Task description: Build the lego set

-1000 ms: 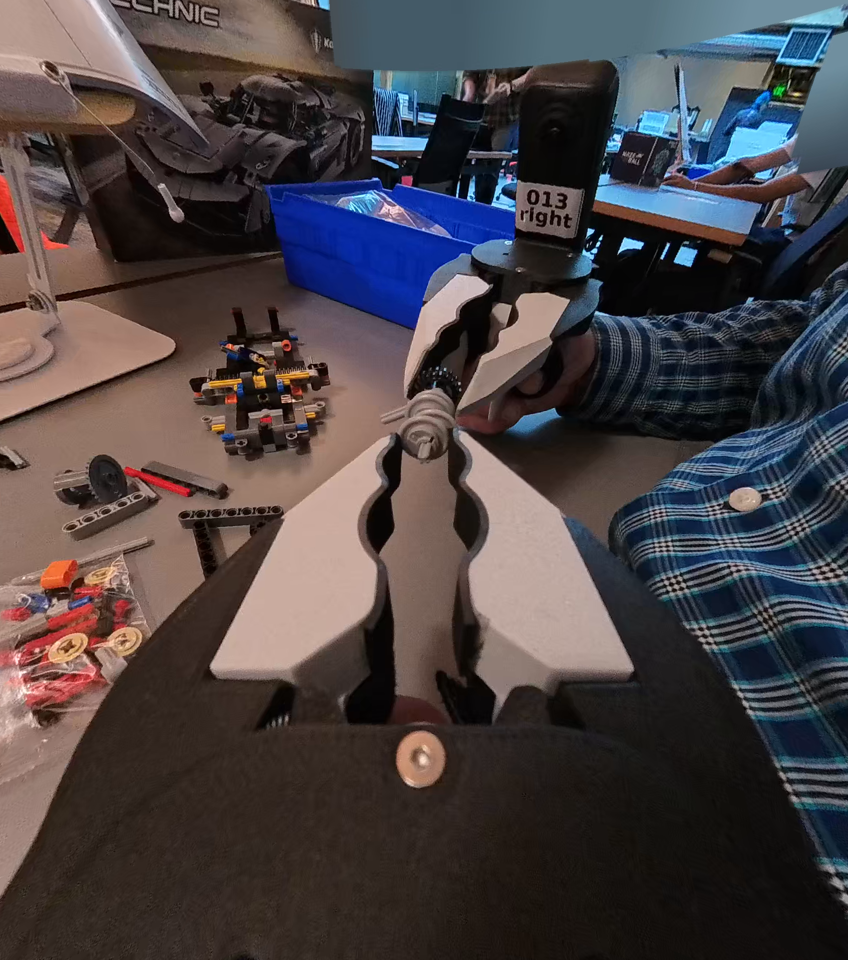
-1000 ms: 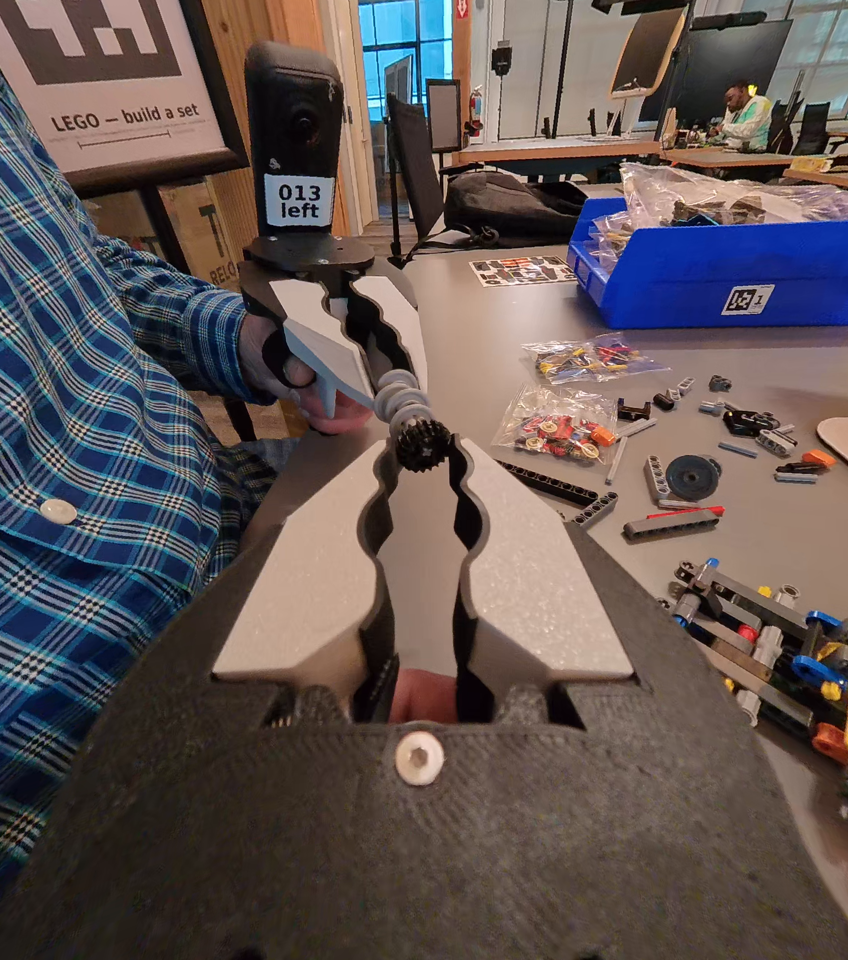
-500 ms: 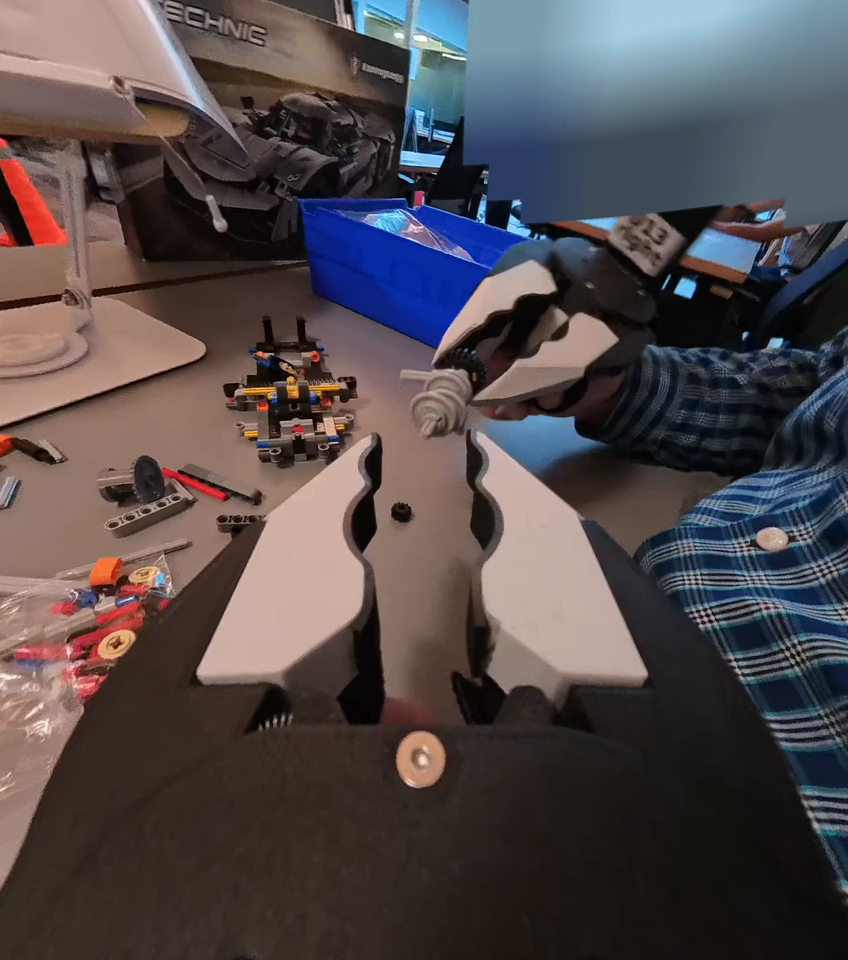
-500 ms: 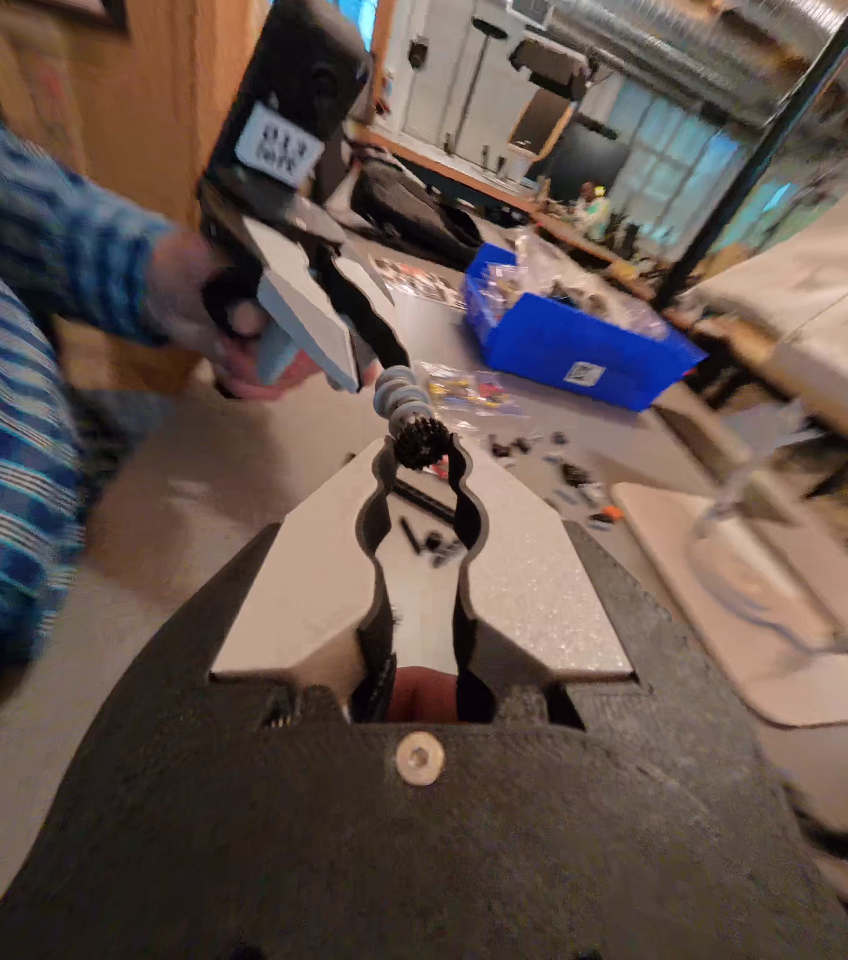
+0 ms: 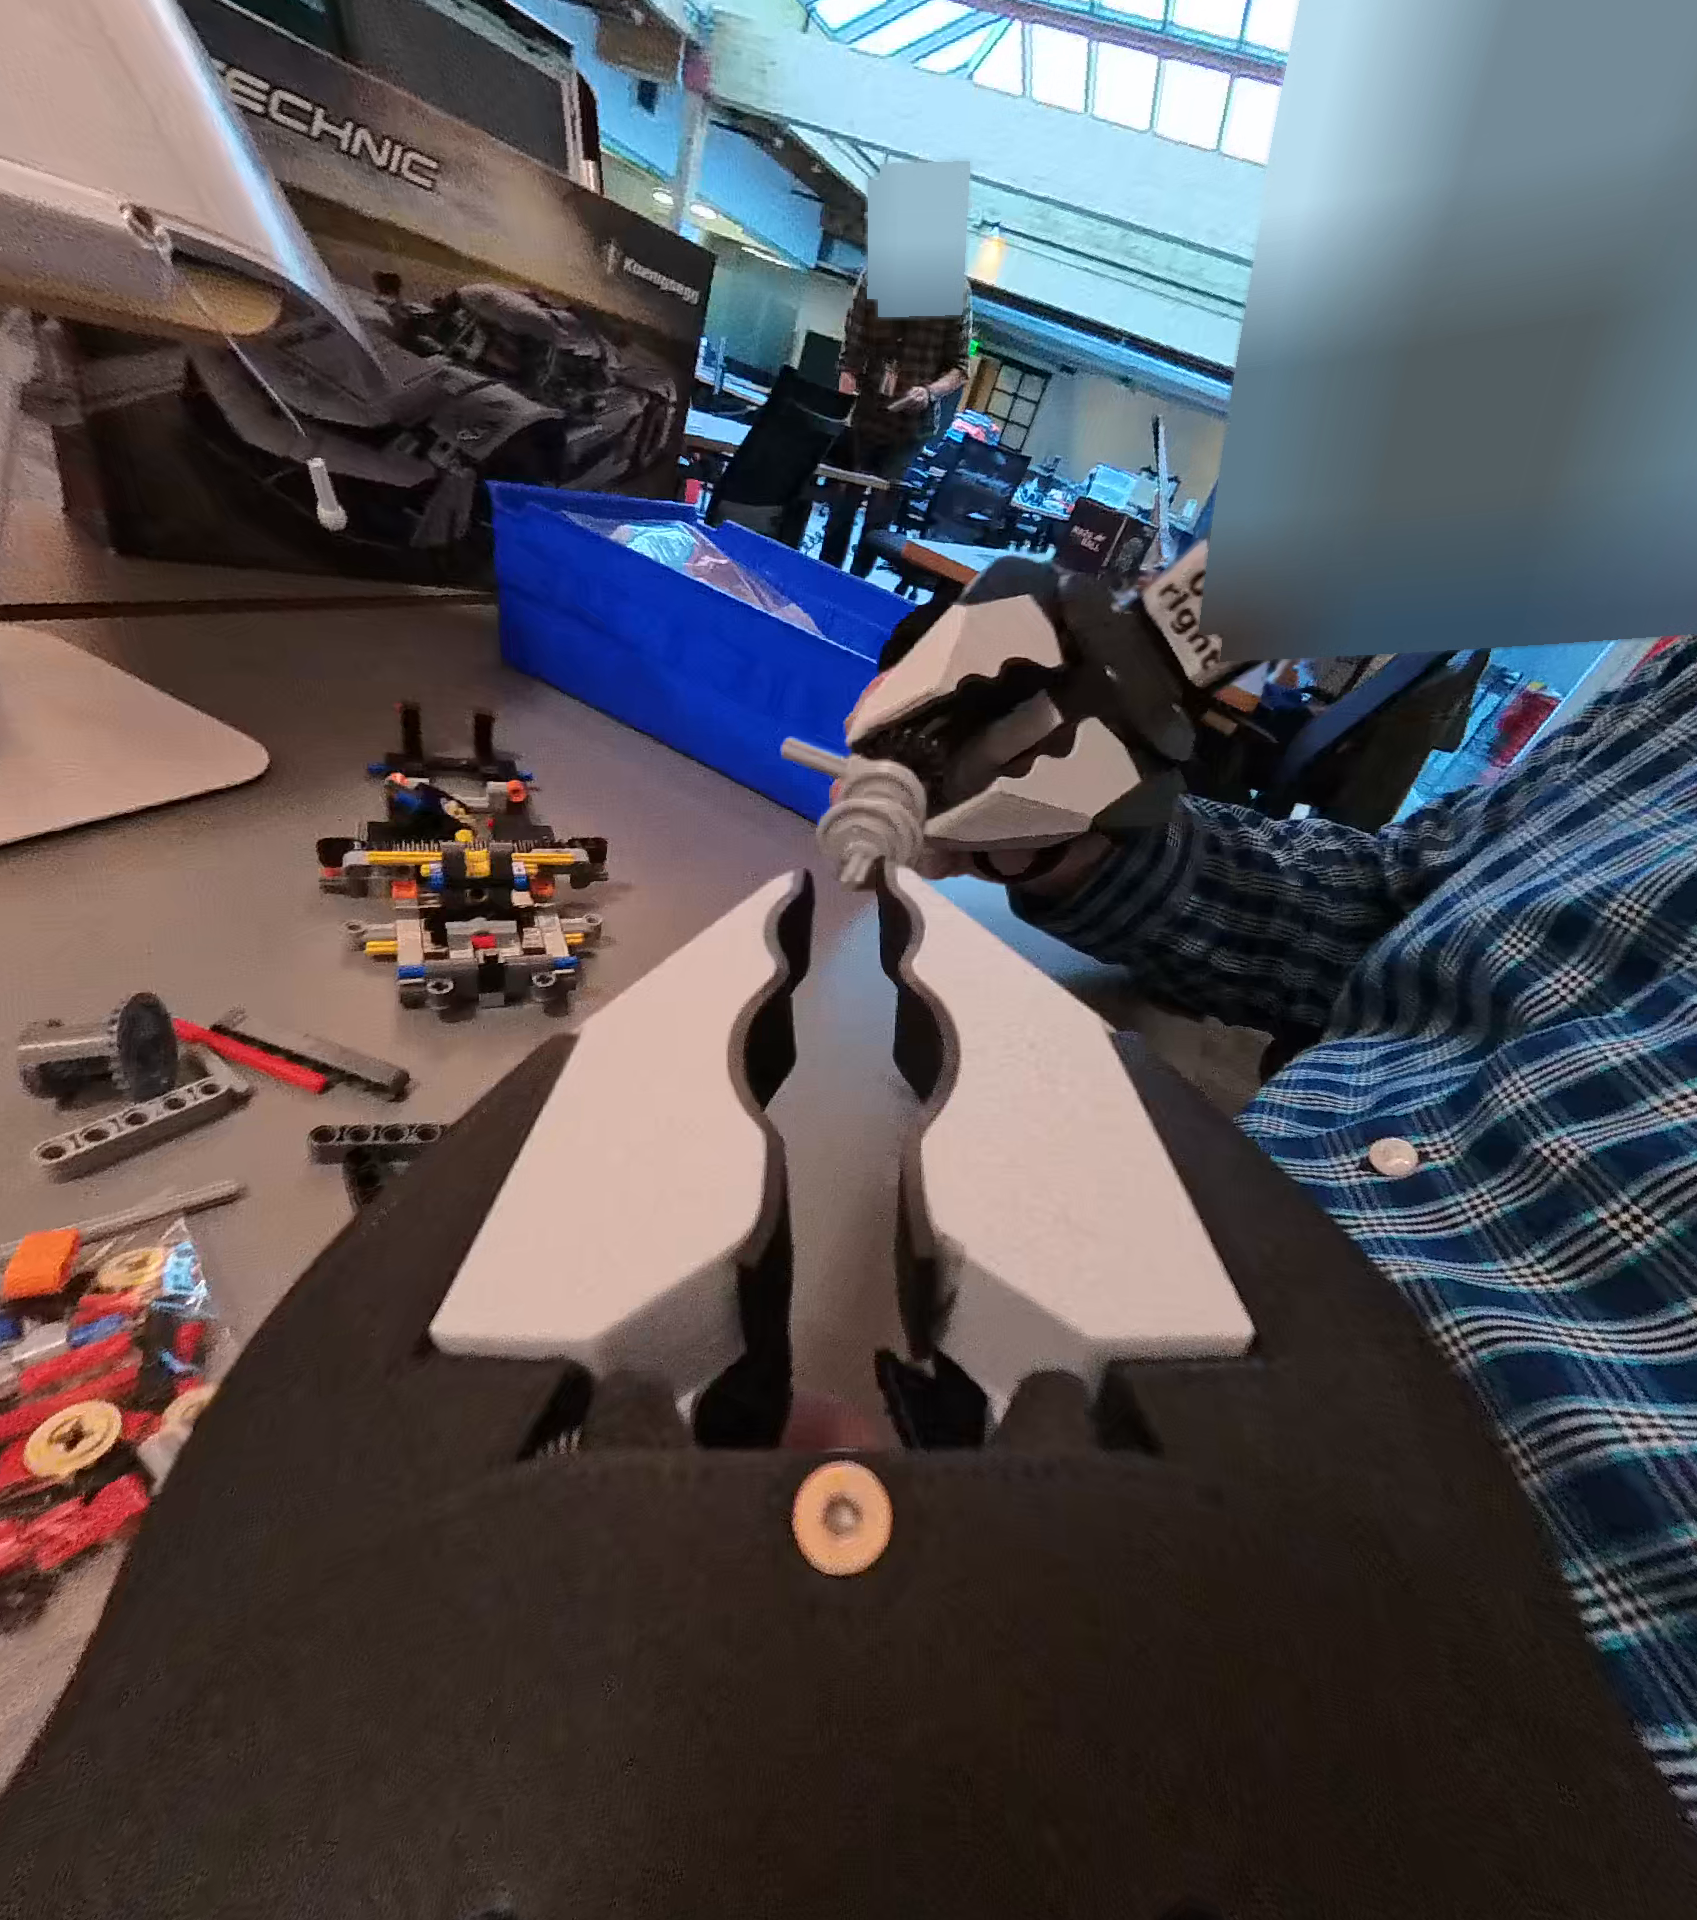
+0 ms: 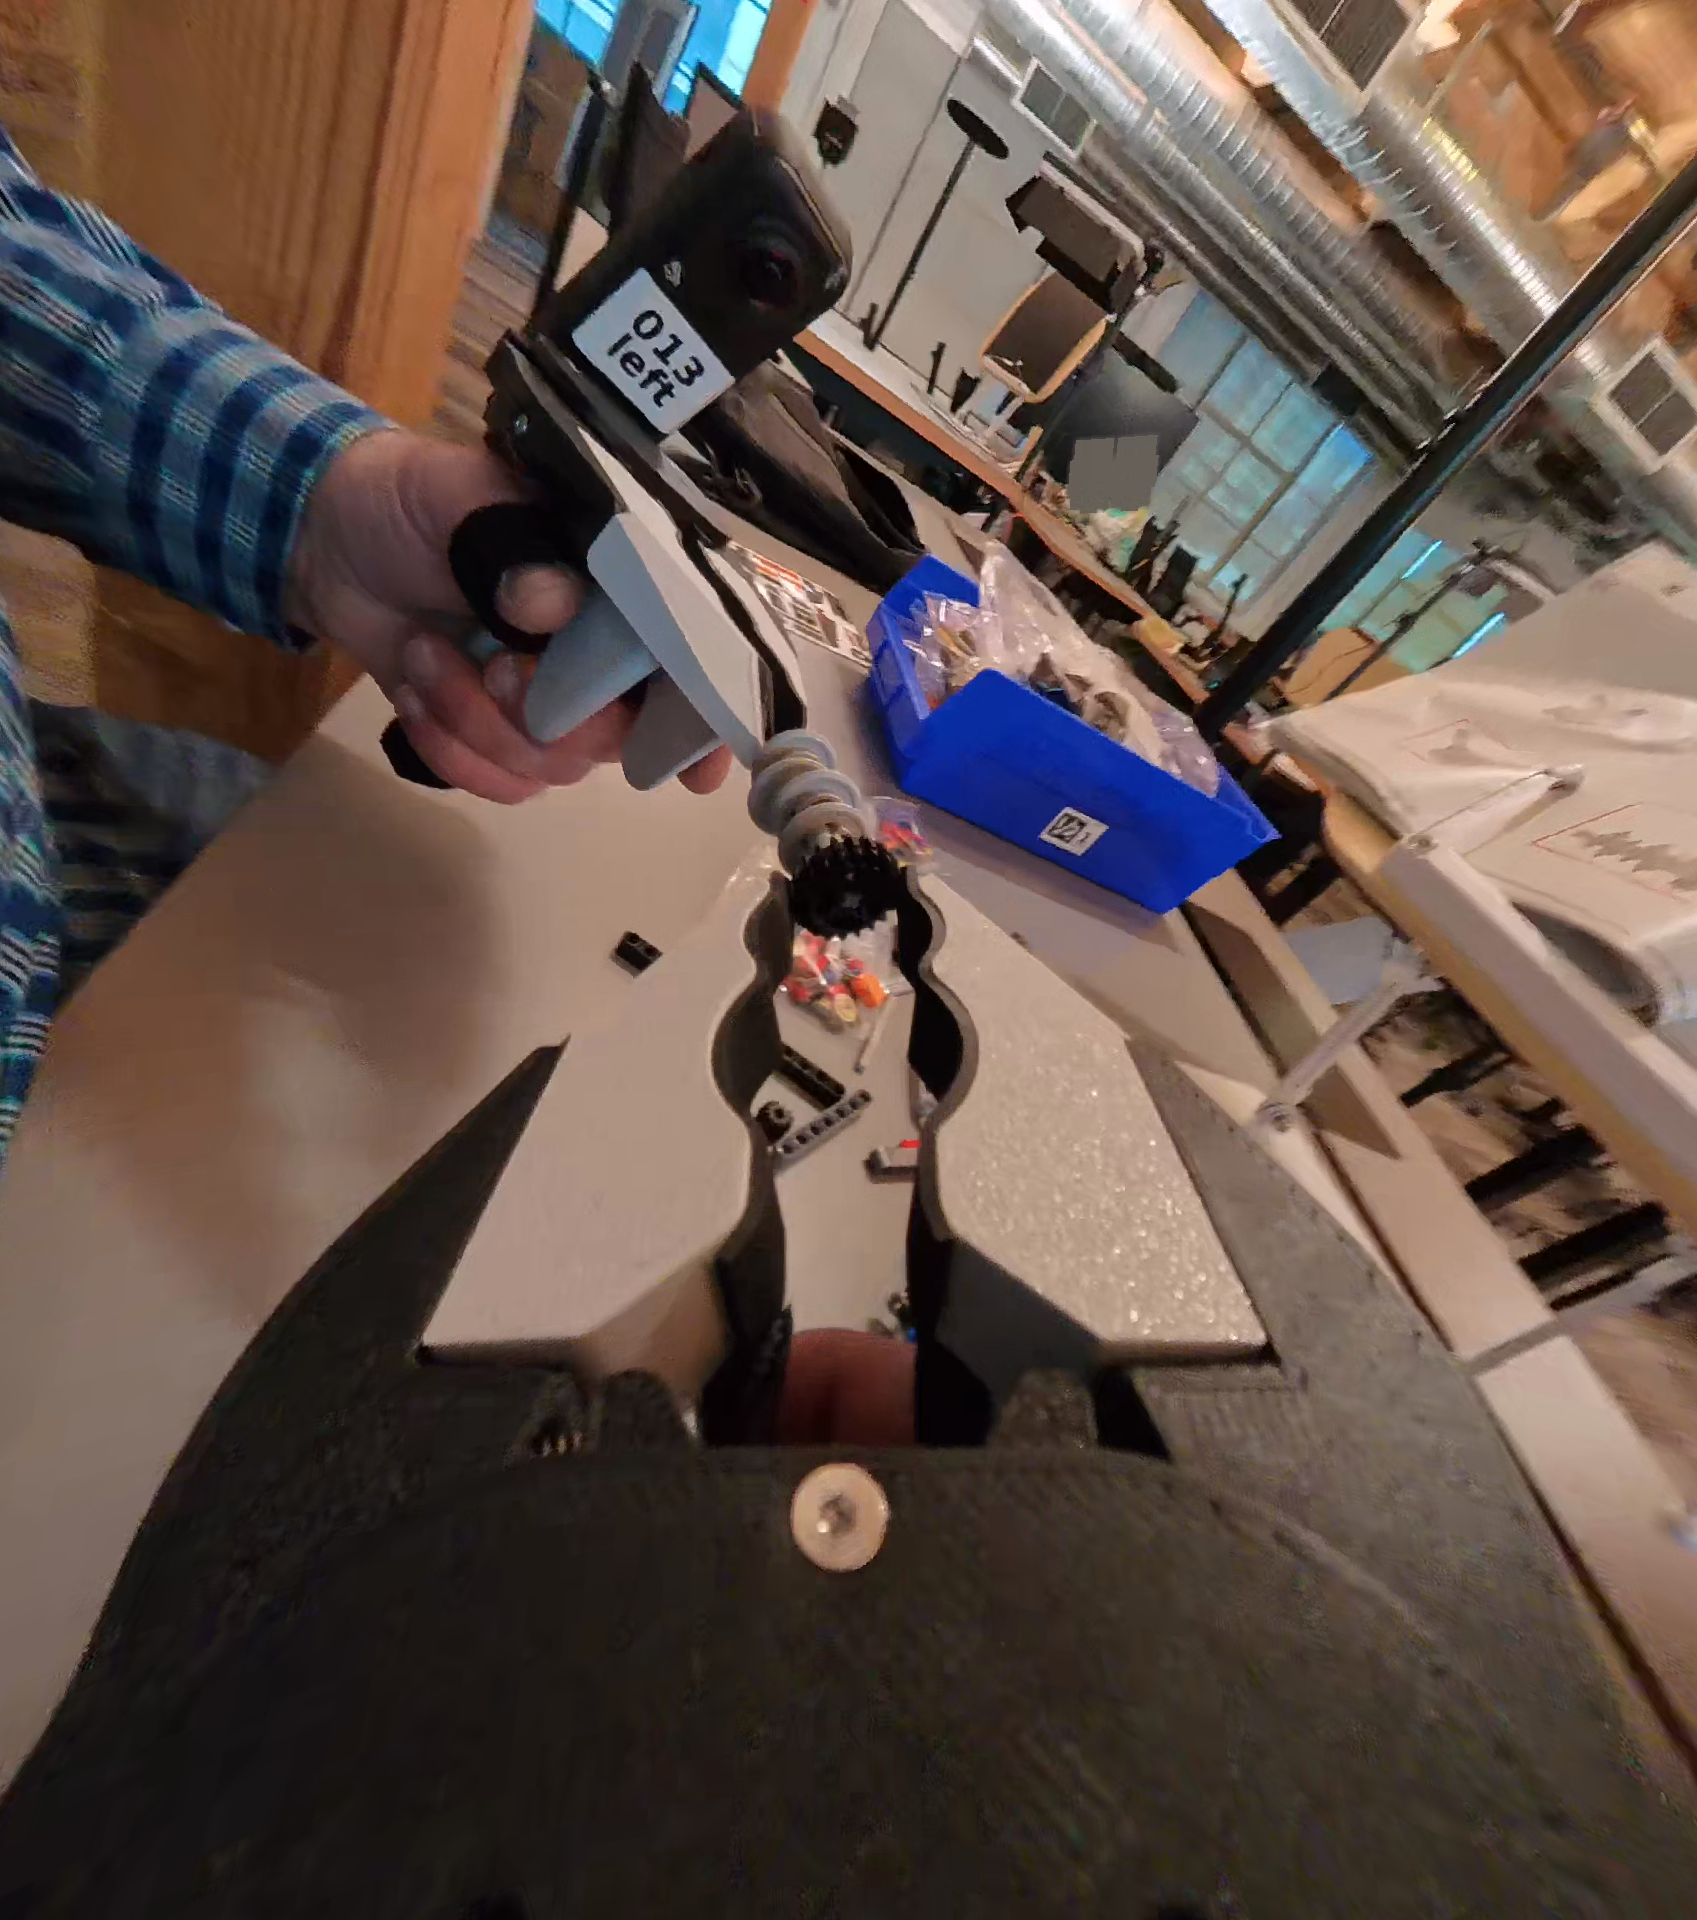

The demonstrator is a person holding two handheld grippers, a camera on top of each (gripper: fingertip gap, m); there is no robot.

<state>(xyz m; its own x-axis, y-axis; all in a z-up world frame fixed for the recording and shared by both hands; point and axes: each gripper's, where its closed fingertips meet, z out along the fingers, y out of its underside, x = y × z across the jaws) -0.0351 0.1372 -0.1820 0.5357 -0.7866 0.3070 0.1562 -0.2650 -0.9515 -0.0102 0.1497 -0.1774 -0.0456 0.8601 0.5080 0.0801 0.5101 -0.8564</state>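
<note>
The left wrist view showed the part-built chassis (image 5: 470,894) lying flat on the grey tabletop (image 5: 231,935), with loose beams (image 5: 137,1127) and a bag of small parts (image 5: 33,1361) nearer the camera, and a blue bin (image 5: 678,644) and a dark set box (image 5: 408,416) behind; the chassis was outside the right wrist view. That view instead gave the black gear (image 6: 839,883) plainly, along with the hand (image 6: 428,623) gripping the left tool's handle and an open instruction booklet (image 6: 1602,831) on a stand at the right edge. The right gripper (image 6: 839,904) was pinching the black gear between its two tips, the jaws drawn in close around it. From the gear a grey ribbed piece on an axle (image 6: 802,790) ran away from the camera, up and to the left, its far end meeting the tips of the left gripper (image 6: 756,743) ahead. In the left wrist view the same grey piece (image 5: 870,821) stuck out of the right gripper (image 5: 901,790), its long axis slanting down and leftward toward the camera, held above the tabletop, the axle tip reaching just to the mouth of the left gripper (image 5: 844,883). The left gripper's fingers (image 5: 636,1143) stood slightly apart with a narrow gap between the tips; whether they actually clamped the axle end could not be told.
</note>
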